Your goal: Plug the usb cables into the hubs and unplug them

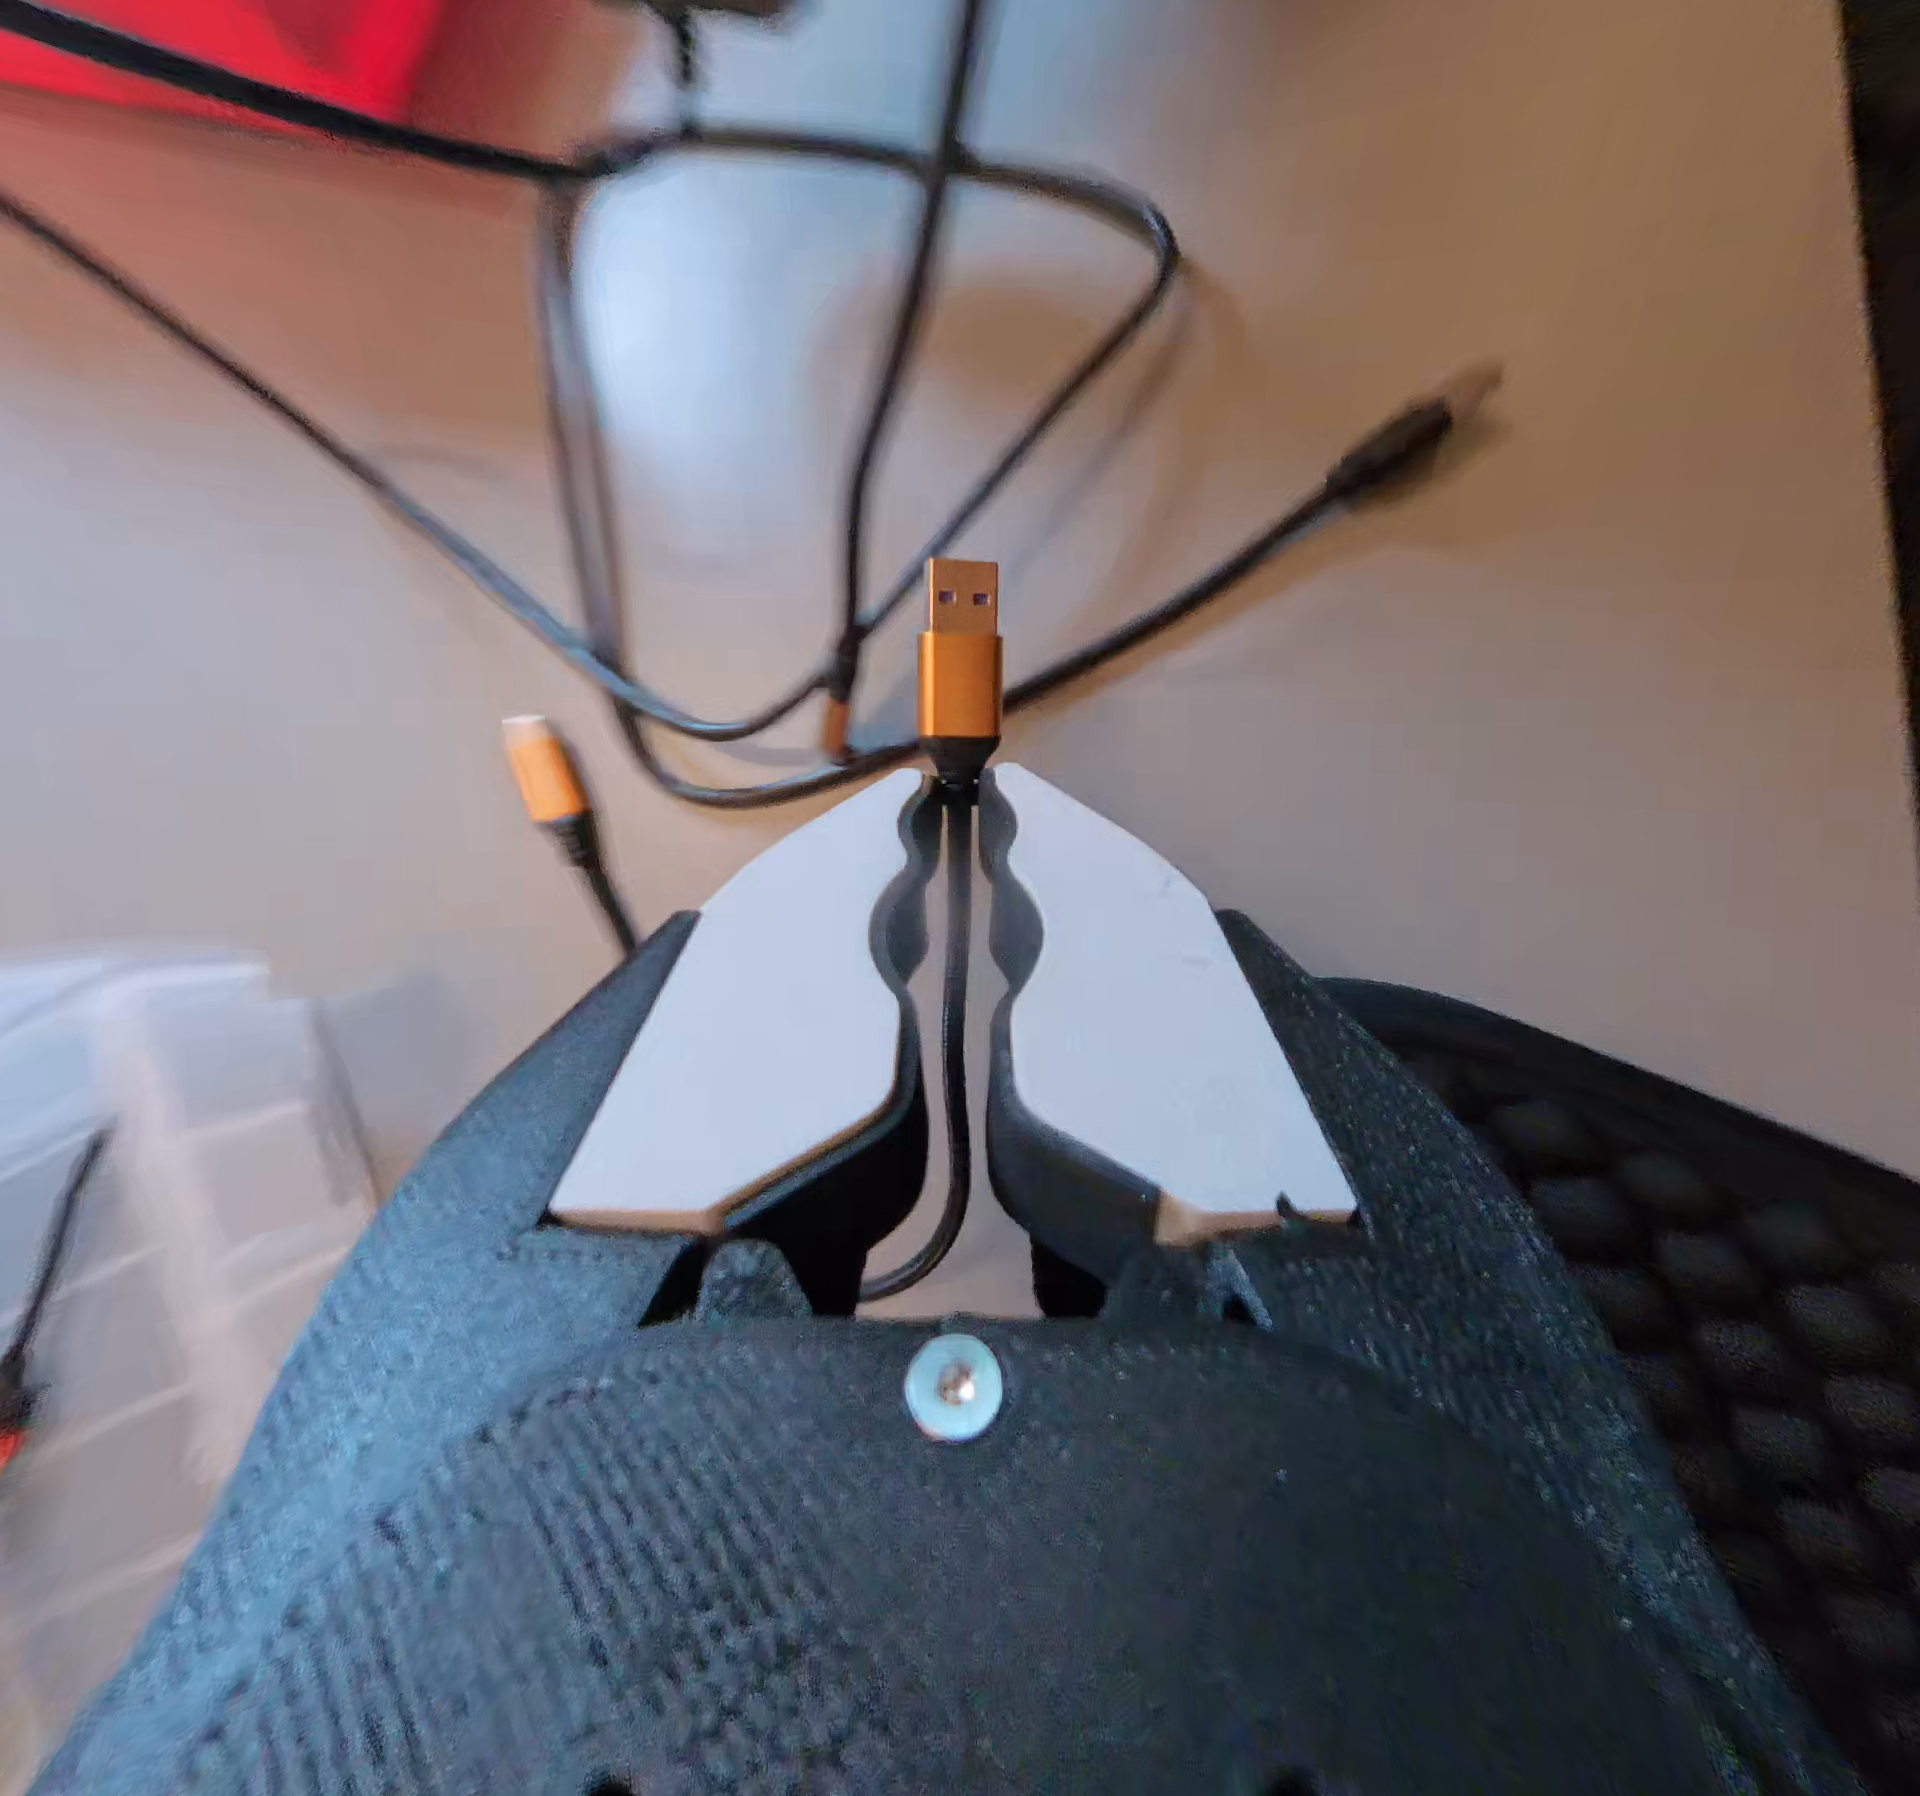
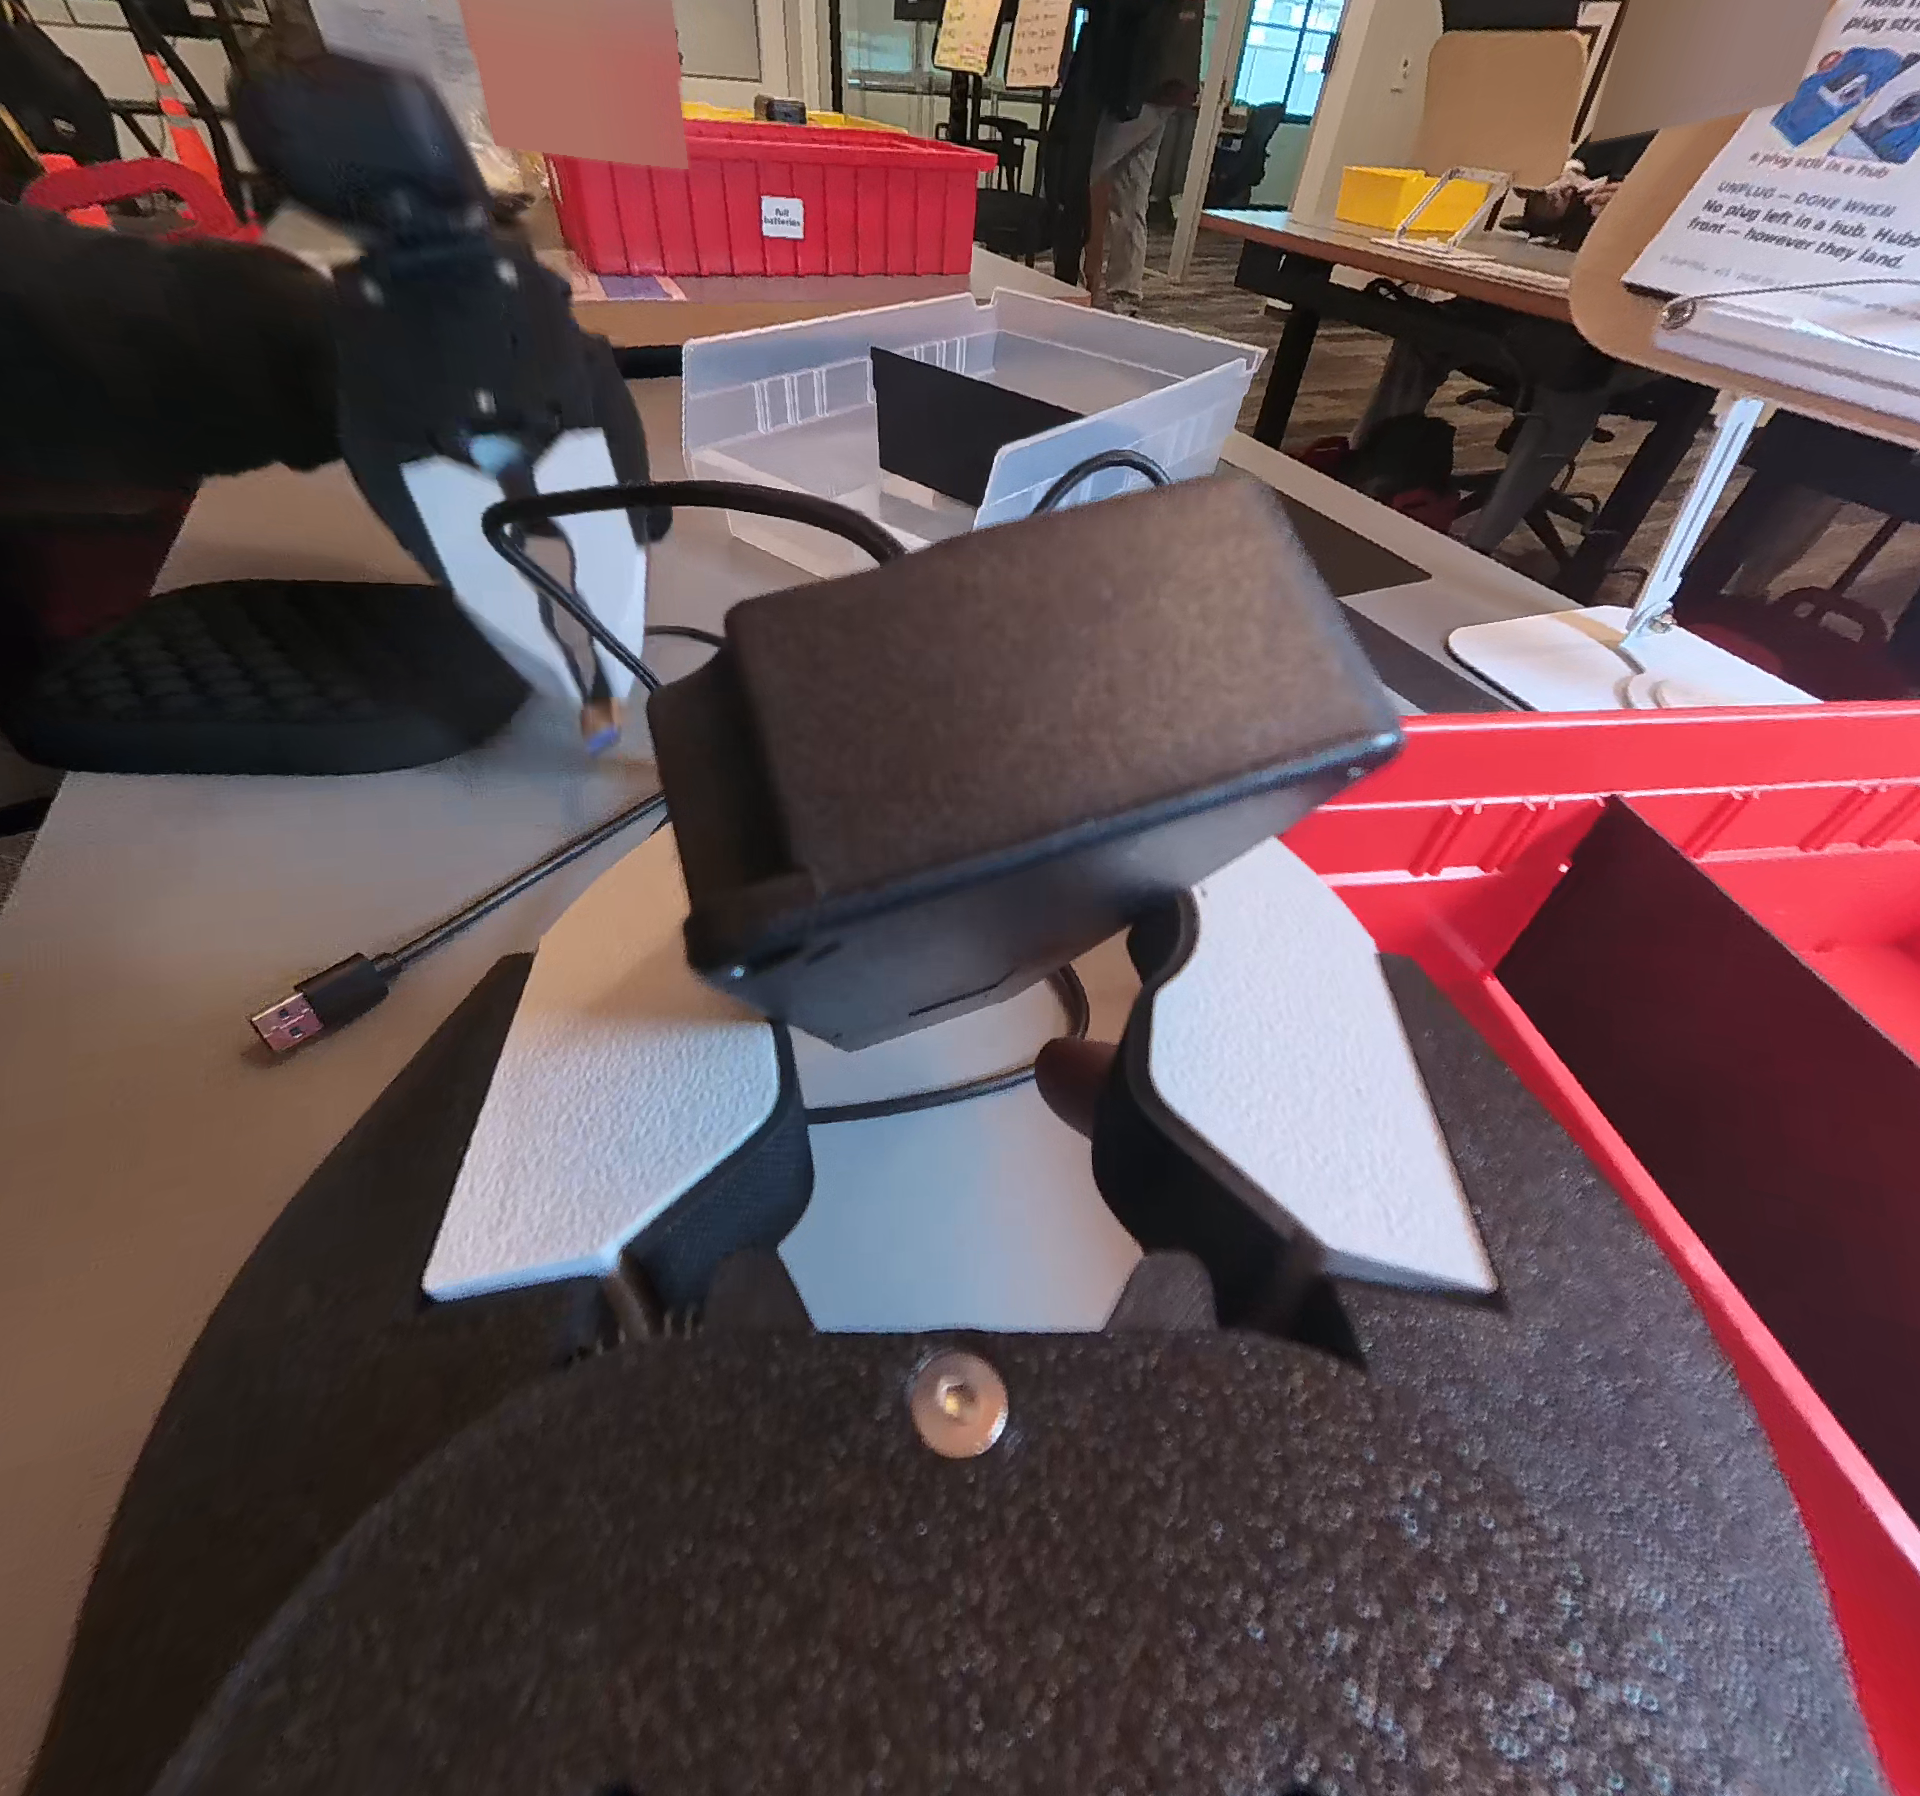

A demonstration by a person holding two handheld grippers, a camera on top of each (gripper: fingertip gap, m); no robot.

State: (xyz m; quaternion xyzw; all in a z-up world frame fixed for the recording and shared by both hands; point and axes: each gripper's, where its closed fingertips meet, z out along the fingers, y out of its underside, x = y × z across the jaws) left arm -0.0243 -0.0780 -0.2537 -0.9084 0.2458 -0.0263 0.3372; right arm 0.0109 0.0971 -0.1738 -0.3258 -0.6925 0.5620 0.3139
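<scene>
Your left tongs (image 1: 958,778) are clamped on the black cable just behind its orange metal USB plug (image 1: 960,650), above the beige table (image 1: 1455,188). Your right tongs (image 2: 961,1008) grip the black rectangular hub (image 2: 1018,749), lifted and tilted beside the red plastic bin (image 2: 1621,770).

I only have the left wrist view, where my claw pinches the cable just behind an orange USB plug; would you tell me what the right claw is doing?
Observer: The right claw holds a black hub lifted off the table, tilted.
Operator: Thank you. Is any cable loose near it?
Observer: Yes, a black USB plug lies unplugged on the table to the hub's left.
Operator: Where is my left claw relative to the hub?
Observer: The left claw is beyond the hub's left side, pointing downward with the orange USB plug at its tips, near the table.
Operator: What lies on the right?
Observer: A red bin with a dark divider.
</scene>
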